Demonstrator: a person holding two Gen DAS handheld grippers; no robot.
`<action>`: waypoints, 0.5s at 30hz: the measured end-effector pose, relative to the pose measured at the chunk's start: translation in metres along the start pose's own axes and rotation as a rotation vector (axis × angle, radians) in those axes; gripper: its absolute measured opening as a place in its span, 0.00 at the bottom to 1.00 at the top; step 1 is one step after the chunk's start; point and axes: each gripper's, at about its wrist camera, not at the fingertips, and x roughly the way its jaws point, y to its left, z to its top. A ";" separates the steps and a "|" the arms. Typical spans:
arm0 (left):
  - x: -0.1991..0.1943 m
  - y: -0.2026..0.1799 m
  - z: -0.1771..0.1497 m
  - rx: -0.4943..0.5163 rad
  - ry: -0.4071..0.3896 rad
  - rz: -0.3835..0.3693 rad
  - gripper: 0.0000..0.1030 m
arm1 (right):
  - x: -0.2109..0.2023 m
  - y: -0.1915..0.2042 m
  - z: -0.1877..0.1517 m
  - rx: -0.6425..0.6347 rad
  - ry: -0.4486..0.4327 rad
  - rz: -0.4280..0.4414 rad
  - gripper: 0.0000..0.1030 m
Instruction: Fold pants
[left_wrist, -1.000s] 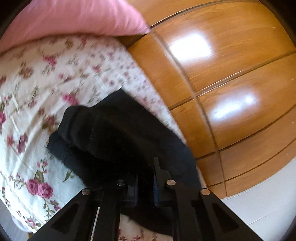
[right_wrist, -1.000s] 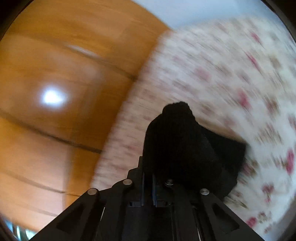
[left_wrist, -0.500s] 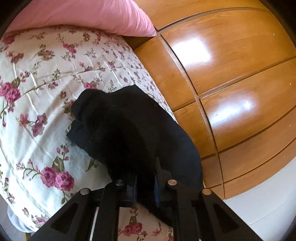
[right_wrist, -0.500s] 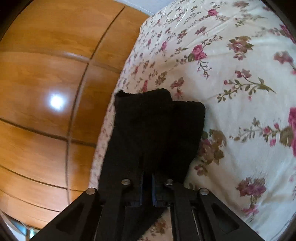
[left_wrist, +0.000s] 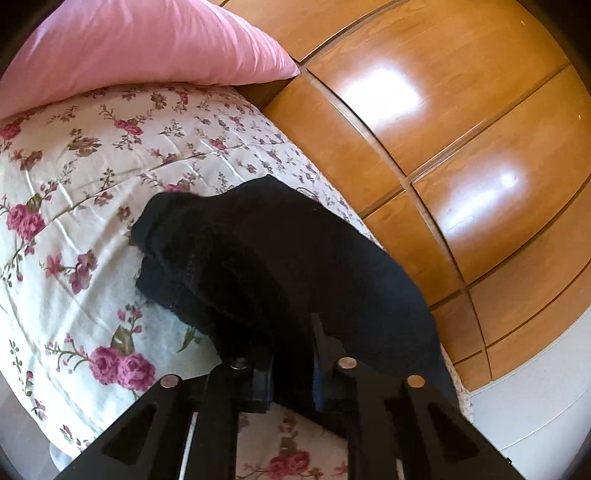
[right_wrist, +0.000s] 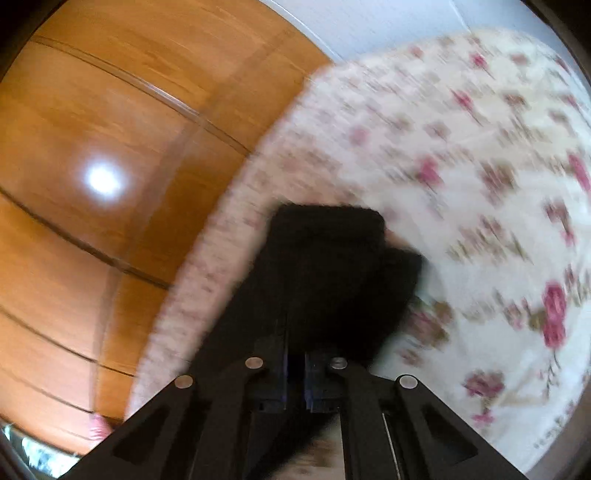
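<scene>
Floral bedding (left_wrist: 85, 206) covers the bed you are working over, with a pink pillow (left_wrist: 140, 48) at its far left end and glossy wooden wardrobe doors (left_wrist: 461, 155) running along its right edge. The black pants (left_wrist: 258, 266) lie near that edge, already doubled over on themselves, part draped on the sheet and part hanging from your tools.

Your left gripper (left_wrist: 291, 373) has a bunch of the black cloth between its jaws. They stand a little apart and have just been closing, and the fabric fills the gap, so I read it as a grip. Your right gripper (right_wrist: 295, 373) is pinched nearly flat on another part of the pants (right_wrist: 325, 273); only a thin slit shows between the pads. That view is blurred, so I cannot tell exactly which edge it has.

Expect the cloth to be soft, light and limp. It looks like a thick fuzzy knit, so it should not slip easily from the pads, but it will sag and bunch wherever it is unsupported. Hold it at two corners of one edge, such as the waistband or the hem ends, and keep that edge taut between your hands. A pinch in the middle would only gather a lump and skew the fold.
</scene>
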 end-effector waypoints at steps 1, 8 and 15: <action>-0.001 0.001 0.000 0.001 0.000 -0.005 0.21 | 0.006 -0.005 -0.004 0.005 0.017 -0.012 0.06; -0.046 0.020 0.018 -0.008 -0.117 0.044 0.34 | -0.043 0.035 -0.005 -0.177 -0.236 -0.187 0.21; -0.070 0.020 0.029 0.002 -0.238 0.212 0.34 | -0.038 0.121 -0.054 -0.494 -0.185 0.005 0.48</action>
